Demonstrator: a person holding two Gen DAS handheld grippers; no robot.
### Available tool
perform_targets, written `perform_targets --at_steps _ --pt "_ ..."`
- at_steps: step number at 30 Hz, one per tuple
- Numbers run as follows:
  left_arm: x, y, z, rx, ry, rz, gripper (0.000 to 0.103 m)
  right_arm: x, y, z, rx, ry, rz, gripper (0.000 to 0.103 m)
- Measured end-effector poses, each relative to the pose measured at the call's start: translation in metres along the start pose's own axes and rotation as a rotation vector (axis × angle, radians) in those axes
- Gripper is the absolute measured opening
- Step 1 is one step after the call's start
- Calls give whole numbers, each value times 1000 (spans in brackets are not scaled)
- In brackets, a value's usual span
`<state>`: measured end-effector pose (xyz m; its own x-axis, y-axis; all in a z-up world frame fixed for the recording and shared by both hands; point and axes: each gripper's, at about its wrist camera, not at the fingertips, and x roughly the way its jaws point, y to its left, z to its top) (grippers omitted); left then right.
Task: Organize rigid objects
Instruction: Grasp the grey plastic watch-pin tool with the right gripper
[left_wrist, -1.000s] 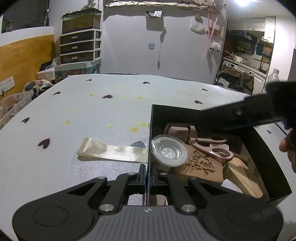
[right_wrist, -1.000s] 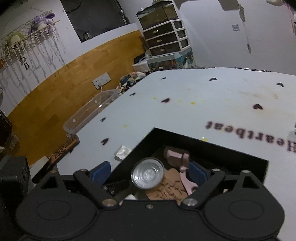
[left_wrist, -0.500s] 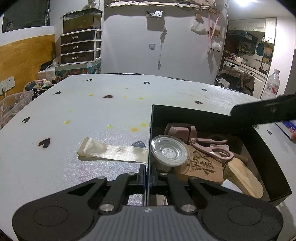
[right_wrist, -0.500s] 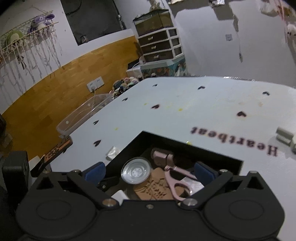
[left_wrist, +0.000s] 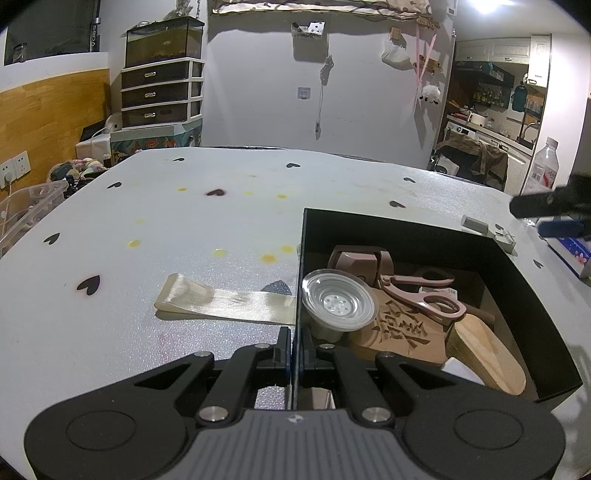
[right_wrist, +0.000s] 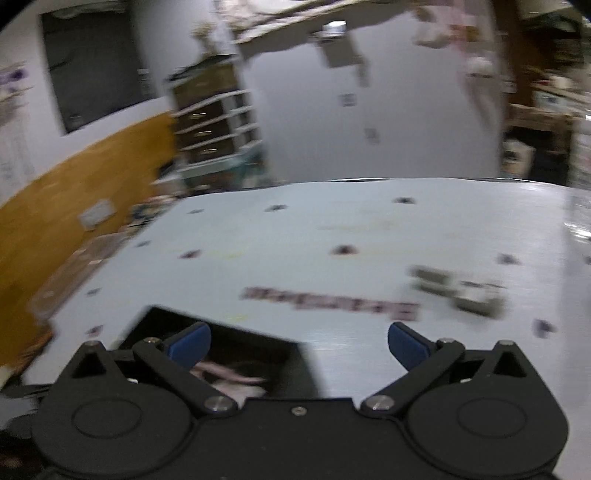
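A box (left_wrist: 413, 230) sits on the tabletop (left_wrist: 147, 229) toward its right edge, with a strip of tape (left_wrist: 225, 304) lying flat against the box's left wall. Inside, a cup (left_wrist: 338, 304) stands by the left wall, scissors (left_wrist: 421, 293) lie over a carved board (left_wrist: 400, 332), and a wooden piece (left_wrist: 484, 350) rests at the right. Two small blocks (left_wrist: 487, 230) lie behind the box's far right corner.

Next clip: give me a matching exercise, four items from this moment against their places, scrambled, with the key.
Items:
1. pink scissors
2. tape strip
3. grey clip
4. left gripper

Places:
A. on the table beyond the black box's far corner
B. shut on the box's left wall
C. inside the box, on the carved wooden board
D. flat on the table, left of the box

Pairs: 1-C, 2-D, 3-A, 4-B
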<state>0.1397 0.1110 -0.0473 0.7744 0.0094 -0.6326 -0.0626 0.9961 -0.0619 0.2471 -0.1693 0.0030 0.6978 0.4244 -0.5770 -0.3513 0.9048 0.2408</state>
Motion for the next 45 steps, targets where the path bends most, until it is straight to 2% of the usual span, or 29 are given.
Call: perform_targets --at_steps 10,12,17,28,37,42,45 --pt "0 0 1 4 -1 -3 4 35 -70 -5 177 16 -360 103" --pt "-1 0 1 3 -1 -4 4 46 -78 -5 166 36 -410 103" --pt "-1 0 1 4 -1 -3 4 68 -97 -10 116 28 -376 103" --pt "1 0 1 6 1 -3 4 92 -101 -8 51 -19 -335 102" --pt "5 -1 0 10 8 0 4 108 -113 -3 15 -26 -329 86" --pt "8 -2 1 11 13 3 4 119 -116 5 -22 -10 -314 85" --pt "7 -2 2 12 14 5 4 126 -121 11 -28 -12 -309 81"
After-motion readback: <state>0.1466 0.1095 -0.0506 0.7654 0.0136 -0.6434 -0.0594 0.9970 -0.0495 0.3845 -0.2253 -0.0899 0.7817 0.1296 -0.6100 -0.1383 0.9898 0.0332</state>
